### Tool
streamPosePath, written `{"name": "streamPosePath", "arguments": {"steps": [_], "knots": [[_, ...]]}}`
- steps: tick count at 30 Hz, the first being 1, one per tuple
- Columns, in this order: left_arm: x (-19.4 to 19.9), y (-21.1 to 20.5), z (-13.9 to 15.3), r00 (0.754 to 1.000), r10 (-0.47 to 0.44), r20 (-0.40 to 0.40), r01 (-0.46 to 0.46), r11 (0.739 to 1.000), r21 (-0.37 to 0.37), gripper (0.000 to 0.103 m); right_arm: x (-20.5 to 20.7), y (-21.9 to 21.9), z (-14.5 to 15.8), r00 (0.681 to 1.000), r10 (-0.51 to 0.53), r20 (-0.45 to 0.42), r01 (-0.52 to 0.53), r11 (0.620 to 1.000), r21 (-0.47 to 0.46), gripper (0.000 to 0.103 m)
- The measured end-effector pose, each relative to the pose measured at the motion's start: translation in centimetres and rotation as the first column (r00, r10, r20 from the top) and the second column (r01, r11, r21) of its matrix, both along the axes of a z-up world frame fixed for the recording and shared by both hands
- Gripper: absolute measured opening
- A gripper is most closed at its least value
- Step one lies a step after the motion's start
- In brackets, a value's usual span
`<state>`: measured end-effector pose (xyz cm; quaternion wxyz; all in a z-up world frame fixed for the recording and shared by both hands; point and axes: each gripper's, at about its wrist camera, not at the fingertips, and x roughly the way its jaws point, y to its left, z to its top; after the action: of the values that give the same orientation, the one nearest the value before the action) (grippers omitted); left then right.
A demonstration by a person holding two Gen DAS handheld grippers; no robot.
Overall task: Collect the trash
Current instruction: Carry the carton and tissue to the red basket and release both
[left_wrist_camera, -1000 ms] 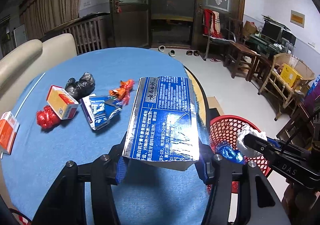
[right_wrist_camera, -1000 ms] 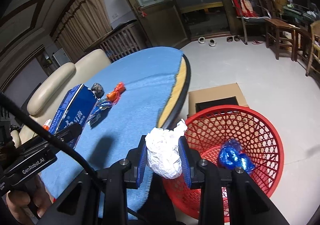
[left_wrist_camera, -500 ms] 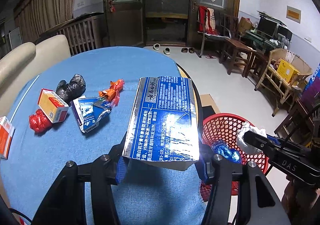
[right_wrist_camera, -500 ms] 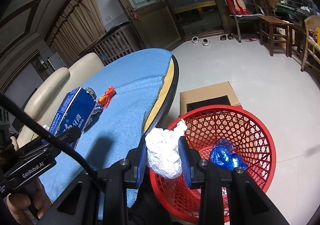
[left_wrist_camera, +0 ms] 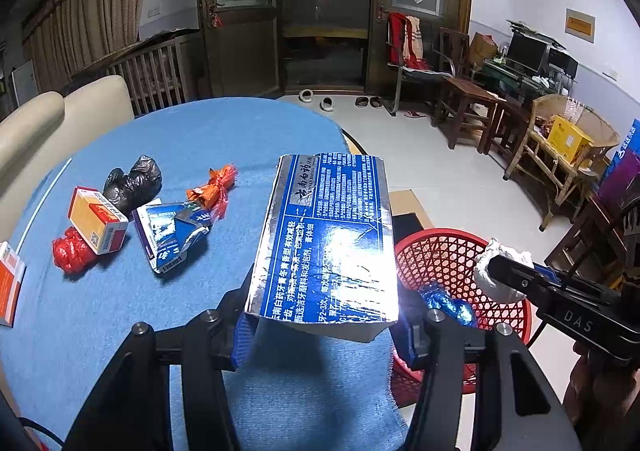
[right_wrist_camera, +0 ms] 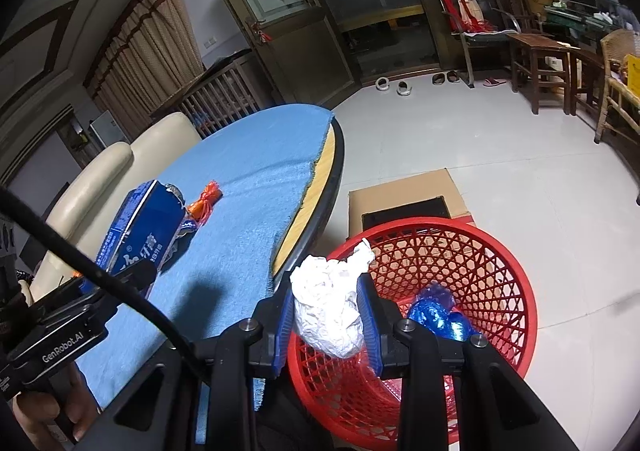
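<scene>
My left gripper (left_wrist_camera: 324, 327) is shut on a flattened blue and silver toothpaste box (left_wrist_camera: 326, 239) and holds it above the blue table's right edge. The box also shows in the right wrist view (right_wrist_camera: 140, 227). My right gripper (right_wrist_camera: 328, 315) is shut on a crumpled white paper ball (right_wrist_camera: 332, 307) and holds it over the near rim of the red mesh basket (right_wrist_camera: 492, 263). The basket (left_wrist_camera: 444, 255) stands on the floor beside the table with a blue wrapper (right_wrist_camera: 436, 311) inside. The paper ball also shows in the left wrist view (left_wrist_camera: 496, 271).
On the blue tablecloth (left_wrist_camera: 180, 139) lie a black bag (left_wrist_camera: 132, 183), an orange wrapper (left_wrist_camera: 212, 187), a crushed blue carton (left_wrist_camera: 172, 231), a red and yellow box (left_wrist_camera: 98, 219), a red wrapper (left_wrist_camera: 72, 255) and an orange box (left_wrist_camera: 8, 283). A cardboard box (right_wrist_camera: 404, 191) sits on the floor behind the basket.
Both grippers have moved right toward the basket. The paper ball now hangs over the basket's rim, and the toothpaste box is nearer the table edge. Both grips are unchanged.
</scene>
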<state>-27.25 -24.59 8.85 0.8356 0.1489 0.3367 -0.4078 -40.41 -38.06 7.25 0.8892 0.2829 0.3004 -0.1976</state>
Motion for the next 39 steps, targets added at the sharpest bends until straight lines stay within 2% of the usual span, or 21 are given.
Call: {"name": "streamPosePath", "arguments": {"steps": [7,17,22,24,25,26,27,28,33,39], "knots": [[0.0,0.0,0.1,1.0,-0.012,0.003,0.012,1.0,-0.008,0.058,-1.0,-0.9,-0.1,0.999,-0.032,-0.012,0.032,0.999,-0.006,0.033],[-0.3,-1.1,-0.1,0.999,-0.042,0.0,0.042,0.999,-0.008,0.058,-4.6,-4.4,-0.1,0.988,-0.152,-0.029,0.152,0.988,-0.01,0.033],[-1.2,-2.1,0.0,0.997,-0.076,0.005,0.076,0.997,-0.007,0.058,-4.1,-4.6,-0.4,0.992,-0.118,-0.037,0.119,0.993,0.009,0.033],[-1.4,-2.5,0.1,0.996,-0.086,0.009,0.086,0.996,-0.006,0.058,-3.8,-4.5,-1.0,0.991,-0.123,-0.047,0.124,0.992,0.016,0.035],[-1.5,-2.6,0.2,0.996,-0.091,0.01,0.091,0.996,-0.006,0.058,-3.6,-4.7,-1.6,0.99,-0.131,-0.059,0.133,0.99,0.035,0.042],[-1.6,-2.8,0.2,0.995,-0.096,0.008,0.096,0.995,-0.006,0.058,-3.5,-5.0,-2.1,0.989,-0.132,-0.068,0.136,0.989,0.061,0.069],[-1.7,-3.0,0.3,0.995,-0.102,0.009,0.102,0.995,-0.006,0.058,-3.6,-5.3,-2.6,0.988,-0.137,-0.07,0.144,0.985,0.099,0.08],[-1.7,-3.2,0.3,0.994,-0.106,0.01,0.106,0.994,-0.006,0.058,-3.7,-5.5,-2.9,0.988,-0.142,-0.065,0.149,0.982,0.116,0.083],[-2.1,-4.8,0.2,0.991,-0.132,-0.002,0.132,0.991,-0.004,0.058,-4.6,-6.3,-2.7,0.985,-0.165,-0.04,0.169,0.978,0.125,0.083],[-4.1,-7.8,-0.9,0.973,-0.231,-0.024,0.232,0.972,0.046,0.058,-5.8,-7.6,-1.8,0.977,-0.213,-0.014,0.213,0.97,0.12,0.083]]}}
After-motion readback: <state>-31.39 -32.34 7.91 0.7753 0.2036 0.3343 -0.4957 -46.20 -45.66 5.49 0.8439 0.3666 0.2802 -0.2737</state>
